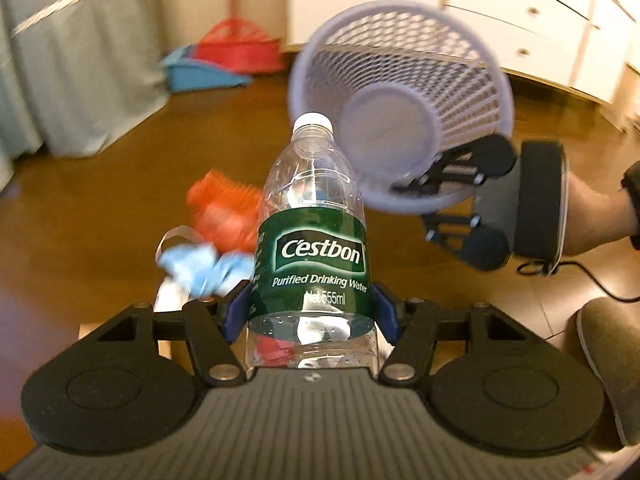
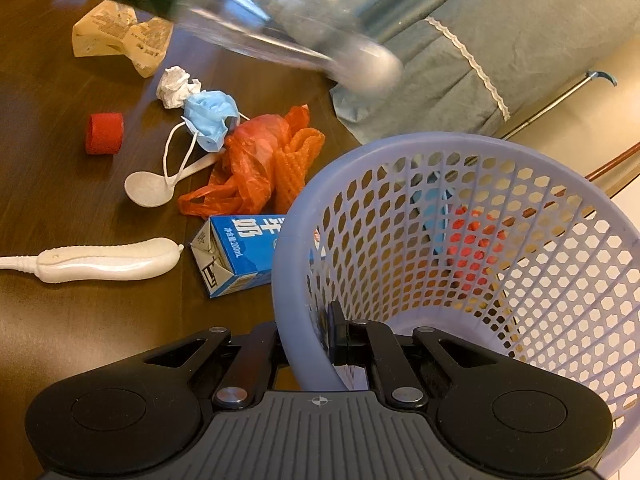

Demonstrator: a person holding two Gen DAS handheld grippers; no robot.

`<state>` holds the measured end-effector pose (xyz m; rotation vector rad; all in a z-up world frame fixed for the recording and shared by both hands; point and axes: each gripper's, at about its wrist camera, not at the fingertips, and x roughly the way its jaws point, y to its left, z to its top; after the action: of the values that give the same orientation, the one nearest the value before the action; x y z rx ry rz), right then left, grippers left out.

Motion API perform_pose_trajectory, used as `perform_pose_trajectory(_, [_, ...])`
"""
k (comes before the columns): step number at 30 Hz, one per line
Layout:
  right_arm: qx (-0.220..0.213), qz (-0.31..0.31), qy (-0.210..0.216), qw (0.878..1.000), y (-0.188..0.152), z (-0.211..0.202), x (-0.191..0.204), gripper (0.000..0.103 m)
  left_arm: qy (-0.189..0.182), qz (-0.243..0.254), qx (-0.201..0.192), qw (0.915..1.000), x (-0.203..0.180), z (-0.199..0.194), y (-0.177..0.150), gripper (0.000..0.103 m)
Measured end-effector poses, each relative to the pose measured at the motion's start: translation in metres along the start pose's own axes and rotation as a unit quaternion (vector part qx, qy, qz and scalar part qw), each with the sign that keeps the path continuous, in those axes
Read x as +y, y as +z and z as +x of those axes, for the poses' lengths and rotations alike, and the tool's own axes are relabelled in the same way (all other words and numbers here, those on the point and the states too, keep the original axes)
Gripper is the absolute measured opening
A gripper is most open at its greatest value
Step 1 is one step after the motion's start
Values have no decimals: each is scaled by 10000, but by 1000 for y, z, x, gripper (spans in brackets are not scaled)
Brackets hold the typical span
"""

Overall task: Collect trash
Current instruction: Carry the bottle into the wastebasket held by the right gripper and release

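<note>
Left claw [image 1: 312,312] closed on a clear water bottle [image 1: 314,240], blue pads pressing both sides of its lower body just under the green label; bottle points forward from the claw, white cap toward the basket [image 1: 400,96]; bottle looks empty apart from droplets.

Right claw [image 2: 304,344] clamped on the basket's near rim, one finger outside the wall, one inside; basket tipped so its mouth faces the bottle, bare bottom visible through it; in the right wrist view the bottle is a blurred streak above the basket.

A bare forearm [image 1: 596,216] shows behind the right claw; a grey slipper [image 1: 612,364] at the frame's lower right.

On the brown floor beside the basket: blue milk carton [image 2: 228,256] touching its wall; orange plastic bag [image 2: 260,164] just beyond; blue face mask [image 2: 210,118] against the bag, its loops over a pale spoon [image 2: 150,188]; crumpled tissue [image 2: 176,86], red cap [image 2: 105,133] and a tan wrapper [image 2: 116,36] farther off; a white corded handle [image 2: 108,260] beside the carton; grey-green bed skirt [image 2: 500,48] behind.
</note>
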<state>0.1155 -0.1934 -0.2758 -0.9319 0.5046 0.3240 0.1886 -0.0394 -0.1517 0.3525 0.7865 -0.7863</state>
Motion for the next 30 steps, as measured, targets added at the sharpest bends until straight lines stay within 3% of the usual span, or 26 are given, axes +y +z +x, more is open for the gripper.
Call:
perform_pose_trajectory(4, [10,14,-19,10000,0,-1,-2,3,-280,408,-62,9988,-19,24,42,59])
perform_pose_trajectory(10, [34,-3,-49,10000,-1,-1,-2,3,-660,589,-77,9961,-40,71,92,59])
perform_pose_trajectory(13, [29,28,-49,10000,0,0,-1,3,-783,445,-145,9958,-47,91,106,61])
perform_pose_trajectory(15, [34,59,-36,10000,2,2,0,3,-765,257,-259,9964,-46,95,109,72])
perform_pose_trajectory(17, [42,69,3,10000,3,3,0,3,-699,126,-374,9968,-43,91,114,72])
perform_pose_trajectory(22, [76,96,-44,9999,7,6,-2,3,-313,-165,-613,9975,-21,60,101,73])
perform_pose_trajectory(30, [187,142,-78,9997,22,14,-6,3,498,-952,-516,9929,28,20,42,73])
